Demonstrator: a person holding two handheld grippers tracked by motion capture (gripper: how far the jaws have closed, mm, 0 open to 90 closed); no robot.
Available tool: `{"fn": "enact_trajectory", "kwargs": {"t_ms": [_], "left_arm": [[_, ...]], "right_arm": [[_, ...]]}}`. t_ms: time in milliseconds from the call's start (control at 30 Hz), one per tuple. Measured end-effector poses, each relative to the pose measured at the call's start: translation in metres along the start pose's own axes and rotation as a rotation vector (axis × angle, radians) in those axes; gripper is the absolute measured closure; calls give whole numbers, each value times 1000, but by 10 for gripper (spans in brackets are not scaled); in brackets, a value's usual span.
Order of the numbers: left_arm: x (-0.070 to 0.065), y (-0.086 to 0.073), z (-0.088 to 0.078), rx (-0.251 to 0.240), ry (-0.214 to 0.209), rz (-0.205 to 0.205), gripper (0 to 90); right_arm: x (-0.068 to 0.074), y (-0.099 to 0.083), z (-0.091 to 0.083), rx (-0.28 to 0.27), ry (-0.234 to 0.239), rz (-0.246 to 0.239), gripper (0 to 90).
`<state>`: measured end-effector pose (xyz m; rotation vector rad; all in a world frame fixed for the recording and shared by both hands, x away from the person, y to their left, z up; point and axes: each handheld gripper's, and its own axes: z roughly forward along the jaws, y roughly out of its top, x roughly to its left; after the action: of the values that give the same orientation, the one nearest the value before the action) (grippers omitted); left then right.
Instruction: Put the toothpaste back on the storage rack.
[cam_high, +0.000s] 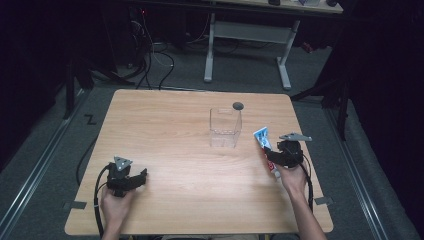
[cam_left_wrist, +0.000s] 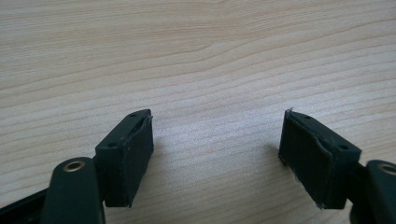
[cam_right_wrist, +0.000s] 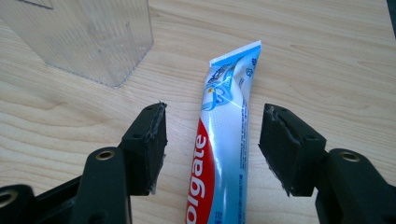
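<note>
Here our right gripper (cam_right_wrist: 212, 140) stands wide with the toothpaste tube (cam_right_wrist: 224, 154) lying flat on the tabletop (cam_right_wrist: 327, 60) between its jaws, untouched, so we should lower squarely and close evenly around the tube's middle

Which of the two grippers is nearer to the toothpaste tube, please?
Right. The right gripper straddles the toothpaste tube, jaws open; the left gripper rests far across the table.

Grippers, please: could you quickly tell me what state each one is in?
Left gripper: open, nothing between the jaws.
Right gripper: open, astride the toothpaste tube, pads not touching it.
</note>
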<state>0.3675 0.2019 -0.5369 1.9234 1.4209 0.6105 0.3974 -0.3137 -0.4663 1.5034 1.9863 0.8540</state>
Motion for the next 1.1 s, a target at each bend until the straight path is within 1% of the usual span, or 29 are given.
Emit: {"fn": "enact_trajectory", "kwargs": {"t_ms": [67,133,333,633,733,833,1000,1100], "left_arm": [[0,0,0,0,1,-2,266],[0,0,0,-1,2,-4,270],[1,0,0,-1,-1,-7,271],[1,0,0,-1,-3,-8,267],[1,0,0,-1,-1,-6,266],[1,0,0,-1,-1,-6,264],[0,0,0,0,-1,-6,263],[0,0,0,0,-1,-6,262]], "right_arm": [[0,5,2,10,-7,-14,413],[0,10,4,16,-11,-16,415],[-1,25,12,77,-19,-37,425],[-4,41,19,123,-35,-32,424],[-5,46,25,150,-25,-23,422],[-5,49,35,177,-30,-18,421],[-3,51,52,244,-24,-14,414],[-1,50,61,283,-33,-12,414]]}}
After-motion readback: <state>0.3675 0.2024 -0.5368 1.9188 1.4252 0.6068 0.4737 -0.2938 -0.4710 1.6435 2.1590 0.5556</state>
